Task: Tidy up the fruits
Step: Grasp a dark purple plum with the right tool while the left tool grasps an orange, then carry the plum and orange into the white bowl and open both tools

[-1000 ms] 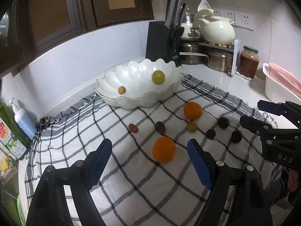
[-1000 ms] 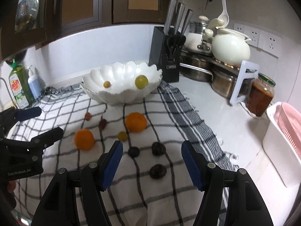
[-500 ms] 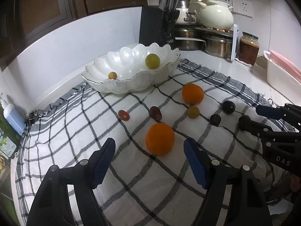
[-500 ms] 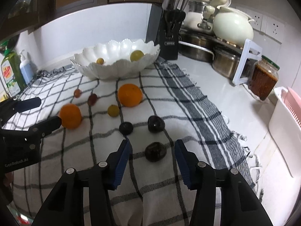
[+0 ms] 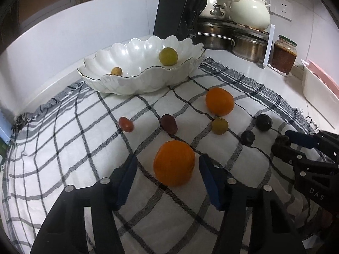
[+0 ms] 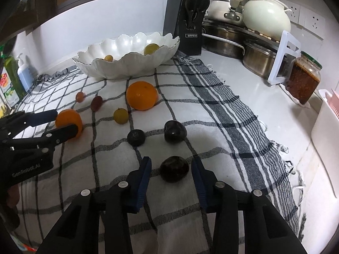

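Left fingers straddle orange; right fingers straddle dark plum.

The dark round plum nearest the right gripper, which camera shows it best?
The right wrist view: the dark round plum lies whole between the open right gripper fingers. In the left wrist view only its top peeks past that gripper.

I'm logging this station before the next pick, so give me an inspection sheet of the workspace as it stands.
Surface: checked cloth over a white counter.
Job's things: white bowl holds two yellow-green fruits; on the cloth lie two oranges, near orange, several small fruits, dark plum.
Clutter: knife block, pots, sauce jar, soap bottles.
Grippers: left tool open astride the near orange; right tool open astride the dark plum.
Cables: nothing seen.
Surroundings: wall sockets, dark cabinets.
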`<control>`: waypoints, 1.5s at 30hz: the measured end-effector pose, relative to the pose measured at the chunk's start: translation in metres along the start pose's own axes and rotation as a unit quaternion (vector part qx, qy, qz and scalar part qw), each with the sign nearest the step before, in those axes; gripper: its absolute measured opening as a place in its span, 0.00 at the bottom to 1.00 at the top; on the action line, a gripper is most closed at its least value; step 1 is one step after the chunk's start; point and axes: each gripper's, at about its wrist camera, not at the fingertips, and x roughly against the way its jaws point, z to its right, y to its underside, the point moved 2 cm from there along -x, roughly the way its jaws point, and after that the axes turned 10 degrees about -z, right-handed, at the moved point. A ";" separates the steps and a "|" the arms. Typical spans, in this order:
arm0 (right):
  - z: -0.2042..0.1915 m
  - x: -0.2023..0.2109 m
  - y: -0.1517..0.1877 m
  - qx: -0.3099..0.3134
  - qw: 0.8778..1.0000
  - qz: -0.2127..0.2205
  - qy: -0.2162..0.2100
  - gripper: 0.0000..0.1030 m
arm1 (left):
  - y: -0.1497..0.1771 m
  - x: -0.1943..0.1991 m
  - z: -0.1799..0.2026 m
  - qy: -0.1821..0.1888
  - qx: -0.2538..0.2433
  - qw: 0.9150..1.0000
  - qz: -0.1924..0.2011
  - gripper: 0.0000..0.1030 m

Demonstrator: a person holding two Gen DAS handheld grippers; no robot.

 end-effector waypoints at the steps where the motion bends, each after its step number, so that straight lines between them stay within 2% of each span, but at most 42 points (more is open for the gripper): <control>1: 0.000 -0.001 0.000 0.001 1.000 -0.002 0.000 0.35 | -0.001 -0.001 0.000 0.003 0.000 1.000 -0.002 0.55; 7: 0.001 -0.003 -0.001 0.002 1.000 -0.005 0.005 0.29 | -0.004 -0.007 0.004 0.009 -0.005 1.000 -0.014 0.40; 14: 0.000 -0.002 0.000 0.003 1.000 -0.006 0.000 0.29 | -0.002 -0.005 0.006 0.008 -0.007 1.000 -0.014 0.39; 22: -0.003 0.015 -0.002 0.009 1.000 0.014 -0.013 0.29 | 0.003 0.013 0.008 0.023 0.009 1.000 -0.010 0.38; 33: -0.012 0.047 -0.013 0.021 0.997 0.064 -0.032 0.29 | -0.001 0.051 0.006 0.006 0.011 0.999 0.036 0.38; 45: -0.028 0.076 -0.042 0.035 0.989 0.130 -0.057 0.29 | -0.016 0.086 -0.010 -0.017 0.034 0.995 0.091 0.38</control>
